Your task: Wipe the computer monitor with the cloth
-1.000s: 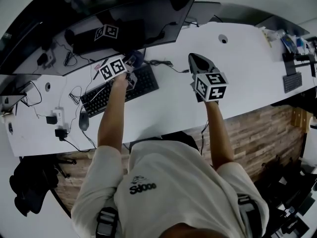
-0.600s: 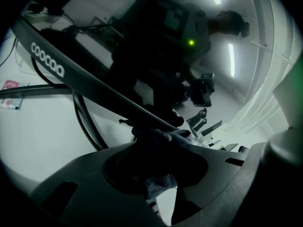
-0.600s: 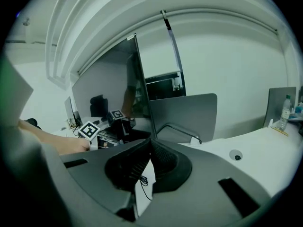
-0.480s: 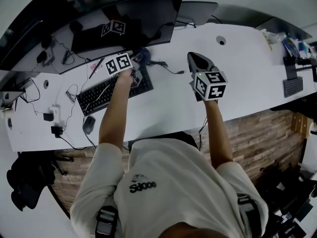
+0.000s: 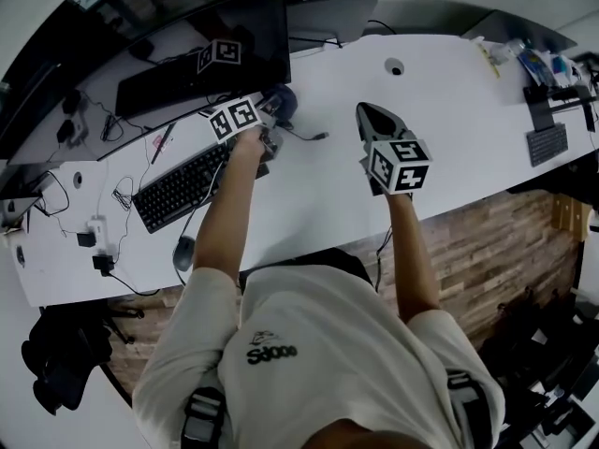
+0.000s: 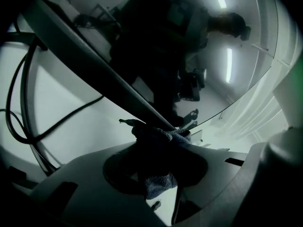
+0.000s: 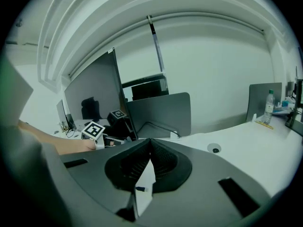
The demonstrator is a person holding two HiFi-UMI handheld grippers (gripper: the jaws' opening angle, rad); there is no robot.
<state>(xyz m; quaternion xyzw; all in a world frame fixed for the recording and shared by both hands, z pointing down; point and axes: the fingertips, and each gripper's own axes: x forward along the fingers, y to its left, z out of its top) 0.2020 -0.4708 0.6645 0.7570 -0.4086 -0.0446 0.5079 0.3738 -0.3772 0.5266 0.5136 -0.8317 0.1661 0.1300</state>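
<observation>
The dark monitor (image 5: 187,36) stands at the back left of the white desk (image 5: 449,110). My left gripper (image 5: 273,110) is shut on a dark blue cloth (image 5: 283,99) at the monitor's lower right corner. In the left gripper view the cloth (image 6: 158,174) bunches between the jaws of that gripper (image 6: 158,141) and touches the monitor's bottom edge (image 6: 137,109), with the glossy screen (image 6: 189,41) above. My right gripper (image 5: 367,112) hovers over bare desk to the right, shut and holding nothing. From the right gripper view (image 7: 150,142), the monitor (image 7: 94,86) is seen edge-on.
A black keyboard (image 5: 178,187) and a mouse (image 5: 184,251) lie left of my left arm. Cables and power adapters (image 5: 98,241) trail at the desk's left end. A grey partition (image 7: 161,112) stands behind the desk. A bottle (image 7: 270,105) and small items sit far right.
My left gripper has carried the cloth to the right, from over the keyboard's right end toward the monitor's lower right corner. The right gripper has stayed put.
</observation>
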